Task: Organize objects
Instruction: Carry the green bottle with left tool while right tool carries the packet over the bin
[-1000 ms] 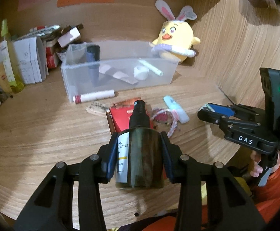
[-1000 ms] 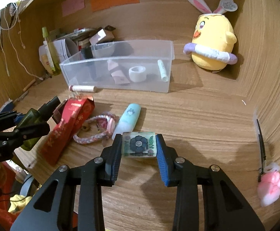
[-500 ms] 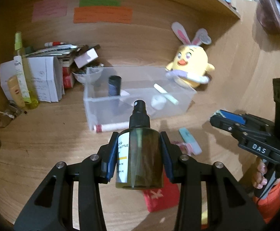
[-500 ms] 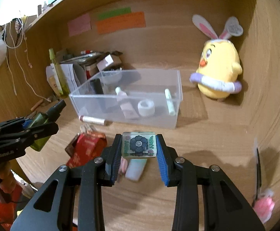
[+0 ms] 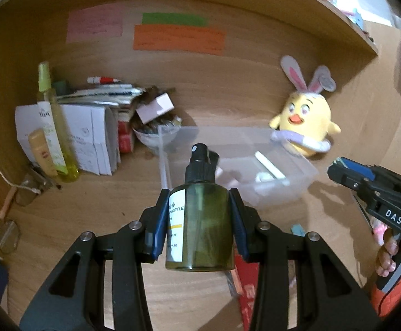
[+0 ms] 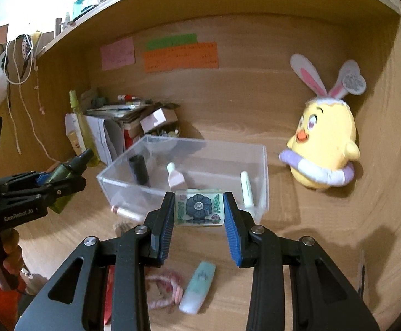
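My left gripper (image 5: 199, 218) is shut on a dark green spray bottle (image 5: 200, 220) with a black pump top, held upright above the desk. My right gripper (image 6: 199, 211) is shut on a small clear box with a dark flower print (image 6: 199, 210). Both hang in the air in front of a clear plastic bin (image 6: 258, 171), seen also from the left wrist as the bin (image 5: 297, 176). The bin holds a black cylinder (image 6: 139, 169), a small tube (image 6: 176, 178) and a white stick (image 6: 246, 187). The left gripper (image 6: 51, 182) shows at the left of the right wrist view.
A mint tube (image 6: 197, 287), a pink braided cord (image 6: 163, 289) and a red packet (image 5: 248, 284) lie on the desk below. A lip-balm stick (image 6: 125, 212) rests by the bin's front. A yellow chick plush (image 6: 321, 143) stands right; bottles and papers (image 5: 70, 138) stand left.
Both grippers have risen with their loads, and both views have tilted up, so the bin and the back wall now sit lower and nearer the middle. The loose desk items have slid down toward the frames' lower edges.
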Demonstrator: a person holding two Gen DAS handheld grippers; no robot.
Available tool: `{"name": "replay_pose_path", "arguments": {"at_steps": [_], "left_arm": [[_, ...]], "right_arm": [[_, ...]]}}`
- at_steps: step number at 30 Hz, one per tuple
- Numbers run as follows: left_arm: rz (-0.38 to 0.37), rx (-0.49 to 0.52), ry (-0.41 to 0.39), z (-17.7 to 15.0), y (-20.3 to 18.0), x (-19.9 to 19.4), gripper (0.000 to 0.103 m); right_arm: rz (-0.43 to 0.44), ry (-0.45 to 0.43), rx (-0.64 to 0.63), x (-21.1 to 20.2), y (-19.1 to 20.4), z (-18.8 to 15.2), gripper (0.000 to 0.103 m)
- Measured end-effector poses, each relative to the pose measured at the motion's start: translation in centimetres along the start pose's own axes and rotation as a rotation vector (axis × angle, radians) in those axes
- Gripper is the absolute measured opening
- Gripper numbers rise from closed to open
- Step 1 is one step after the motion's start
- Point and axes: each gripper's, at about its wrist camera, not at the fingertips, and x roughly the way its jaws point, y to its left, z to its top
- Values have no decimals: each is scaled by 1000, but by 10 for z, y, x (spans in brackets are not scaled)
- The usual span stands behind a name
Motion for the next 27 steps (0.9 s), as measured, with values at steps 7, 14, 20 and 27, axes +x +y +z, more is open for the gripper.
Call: {"name": "replay_pose_path", "arguments": {"at_steps": [7,14,20,27], "left_arm": [[50,10,-14,27,6,17,41],[104,32,19,42,7,51,41],[130,49,57,46,7,78,41],[133,69,73,49,-2,98,41]], "right_arm": [[-8,-7,-24,23,5,26,31],[0,35,-13,53,0,43,31],[-1,84,-25,80,-3,52,31],[-3,150,-23,111,-8,48,31]]}}
